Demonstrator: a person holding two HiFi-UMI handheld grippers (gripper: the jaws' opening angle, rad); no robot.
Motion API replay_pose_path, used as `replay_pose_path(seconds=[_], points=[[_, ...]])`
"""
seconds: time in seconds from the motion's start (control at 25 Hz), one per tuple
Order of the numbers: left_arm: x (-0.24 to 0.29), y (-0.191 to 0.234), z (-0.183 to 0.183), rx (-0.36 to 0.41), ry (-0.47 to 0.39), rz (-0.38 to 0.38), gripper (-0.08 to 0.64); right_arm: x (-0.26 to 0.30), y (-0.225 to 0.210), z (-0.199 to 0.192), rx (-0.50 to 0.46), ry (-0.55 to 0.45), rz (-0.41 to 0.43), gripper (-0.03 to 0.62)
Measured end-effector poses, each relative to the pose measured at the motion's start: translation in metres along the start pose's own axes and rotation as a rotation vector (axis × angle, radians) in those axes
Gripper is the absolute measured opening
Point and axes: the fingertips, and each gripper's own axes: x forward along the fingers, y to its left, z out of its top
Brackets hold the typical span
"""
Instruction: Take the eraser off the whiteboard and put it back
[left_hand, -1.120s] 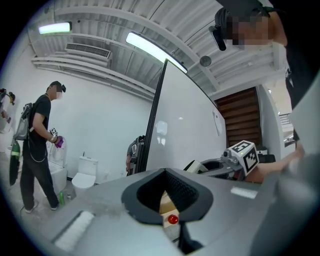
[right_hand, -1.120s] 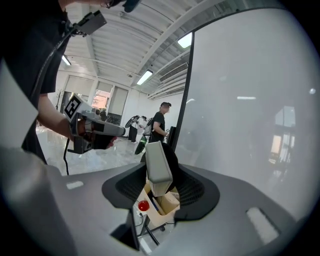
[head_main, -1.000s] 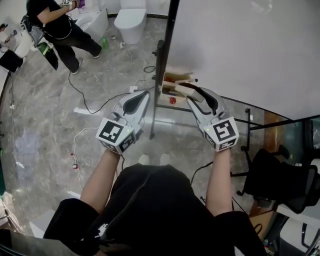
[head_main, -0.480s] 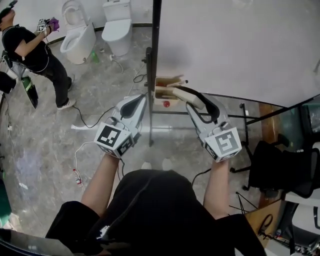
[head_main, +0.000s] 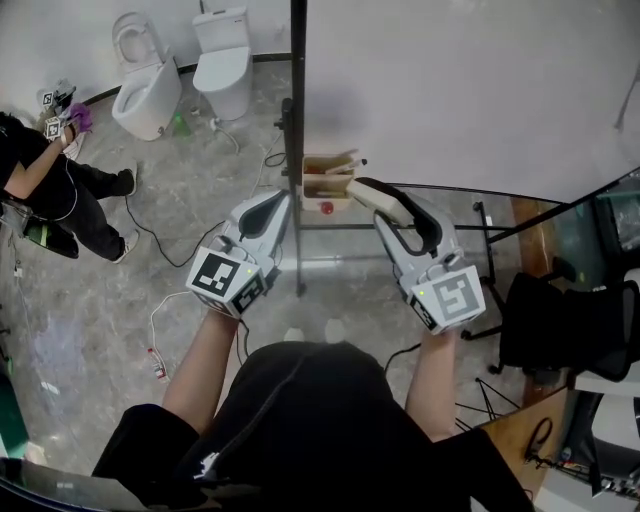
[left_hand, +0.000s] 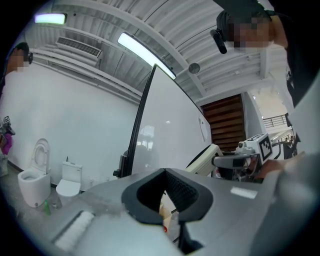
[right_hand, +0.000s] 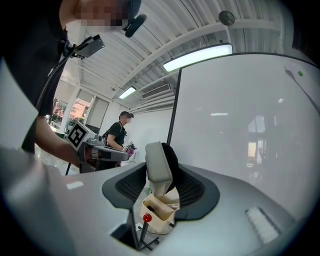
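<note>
Your right gripper (head_main: 384, 204) is clamped on the eraser (head_main: 366, 190): its pads press both sides of the pale grey block, and the black felt shows along one face. In the right gripper view the eraser stands upright between the jaws, with the felt side turned toward the whiteboard (head_main: 450, 80). In the head view it sticks out from the gripper toward 10 o'clock, near the board's lower left part and just beside the small cardboard box (head_main: 318, 178) fixed to the stand. Whether the felt touches the board cannot be told. A red knob (head_main: 326, 208) sits just under that box, at its 6 o'clock. Your left gripper (head_main: 283, 199) is level beside the right one, at its 9 o'clock, with the board's black post (head_main: 297, 80) between them. Its fingertips are drawn together with nothing between them. On the marbled floor (head_main: 90, 300) two toilets (head_main: 145, 85) stand at 11 o'clock, another person (head_main: 45, 190) crouches at 9 o'clock, and a black chair (head_main: 565, 325) stands at 3 o'clock.
</note>
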Motion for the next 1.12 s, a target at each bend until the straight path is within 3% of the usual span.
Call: replay_pose_path(seconds=[1.12], points=[[0.0003, 0.0025, -0.0016, -0.003, -0.011, 0.034, 0.005, 0.0006, -0.0072, -0.0039, 0.002, -0.008, 0.032, 0.187]])
